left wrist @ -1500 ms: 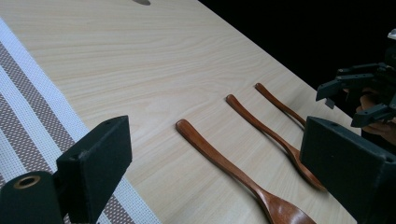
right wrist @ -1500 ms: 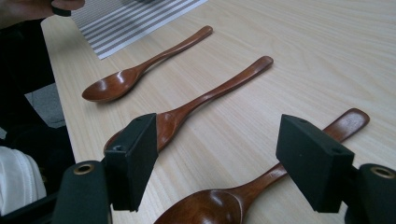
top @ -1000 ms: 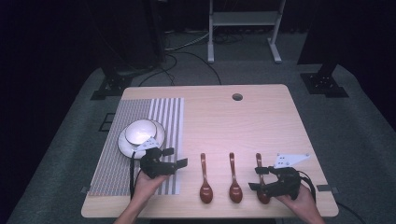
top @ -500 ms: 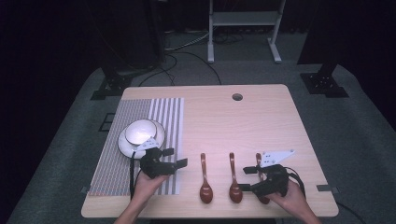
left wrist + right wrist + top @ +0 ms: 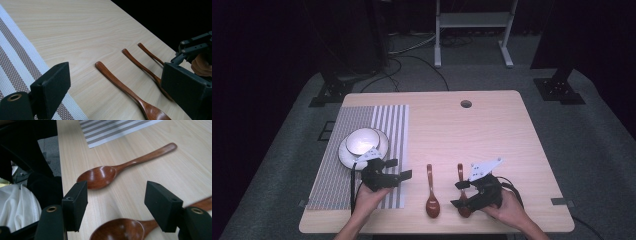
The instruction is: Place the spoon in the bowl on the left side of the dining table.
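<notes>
Table: we see a light wooden table [image 5: 492,130] with a round hole [image 5: 466,104] near its far edge.
Mat: a striped mat [image 5: 362,145] lies along the left side of the table; its stripes also show in the left gripper view [image 5: 15,57].
Bowl: a white bowl [image 5: 362,141] sits on a white plate [image 5: 346,155] on the mat, just beyond the left gripper.
Left gripper: our left gripper [image 5: 399,169] rests at the mat's right edge, held in the left hand [image 5: 369,197]. Its jaws stand wide apart with nothing between them, as its own view [image 5: 112,87] shows.
Spoons: three brown wooden spoons lie side by side near the front edge, handles pointing away from us. The left spoon [image 5: 431,192] lies apart from both grippers.
Right gripper: our right gripper [image 5: 460,194], in the right hand [image 5: 507,210], hovers low over the middle spoon [image 5: 462,197]. Its jaws are spread, and in its own view [image 5: 117,205] the middle spoon's bowl [image 5: 117,230] lies between and below them, not clamped.
Third spoon: we see its handle in the left gripper view [image 5: 150,53], beside the right gripper.
</notes>
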A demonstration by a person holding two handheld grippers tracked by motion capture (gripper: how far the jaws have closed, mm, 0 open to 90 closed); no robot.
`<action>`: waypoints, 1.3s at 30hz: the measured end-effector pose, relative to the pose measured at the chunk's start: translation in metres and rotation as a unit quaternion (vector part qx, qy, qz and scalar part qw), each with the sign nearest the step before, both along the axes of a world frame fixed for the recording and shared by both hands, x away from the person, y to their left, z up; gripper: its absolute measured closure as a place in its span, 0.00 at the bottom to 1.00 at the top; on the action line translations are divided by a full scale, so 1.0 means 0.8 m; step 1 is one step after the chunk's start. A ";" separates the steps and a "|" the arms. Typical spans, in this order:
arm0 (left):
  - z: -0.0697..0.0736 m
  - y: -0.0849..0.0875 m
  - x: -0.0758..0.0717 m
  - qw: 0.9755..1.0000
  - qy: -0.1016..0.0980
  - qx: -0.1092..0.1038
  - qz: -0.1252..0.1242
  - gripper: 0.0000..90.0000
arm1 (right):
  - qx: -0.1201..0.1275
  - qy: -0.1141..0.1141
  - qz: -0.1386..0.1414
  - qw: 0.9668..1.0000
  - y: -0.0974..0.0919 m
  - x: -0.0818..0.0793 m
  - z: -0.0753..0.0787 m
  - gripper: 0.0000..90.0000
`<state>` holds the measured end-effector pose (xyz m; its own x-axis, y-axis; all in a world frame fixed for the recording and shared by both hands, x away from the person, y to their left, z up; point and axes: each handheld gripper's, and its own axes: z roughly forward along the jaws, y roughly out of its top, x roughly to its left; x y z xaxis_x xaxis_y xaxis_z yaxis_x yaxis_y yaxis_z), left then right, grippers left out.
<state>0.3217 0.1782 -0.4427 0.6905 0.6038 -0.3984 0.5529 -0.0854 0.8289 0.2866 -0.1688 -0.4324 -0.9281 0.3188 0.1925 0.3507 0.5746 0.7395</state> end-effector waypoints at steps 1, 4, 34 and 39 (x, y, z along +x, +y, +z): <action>0.000 0.000 0.000 1.000 0.001 0.001 0.000 0.09 | -0.001 0.002 0.004 1.000 0.004 0.000 0.000 0.40; -0.001 0.001 0.001 1.000 0.003 0.000 0.002 0.09 | -0.003 0.000 0.016 1.000 0.014 0.001 0.001 0.42; -0.004 0.000 0.000 1.000 0.017 -0.008 -0.002 0.09 | -0.034 0.010 0.093 0.995 0.072 -0.003 -0.017 0.72; -0.004 -0.002 0.000 1.000 0.018 -0.005 -0.005 0.09 | -0.038 0.014 0.104 0.994 0.081 -0.006 -0.024 0.75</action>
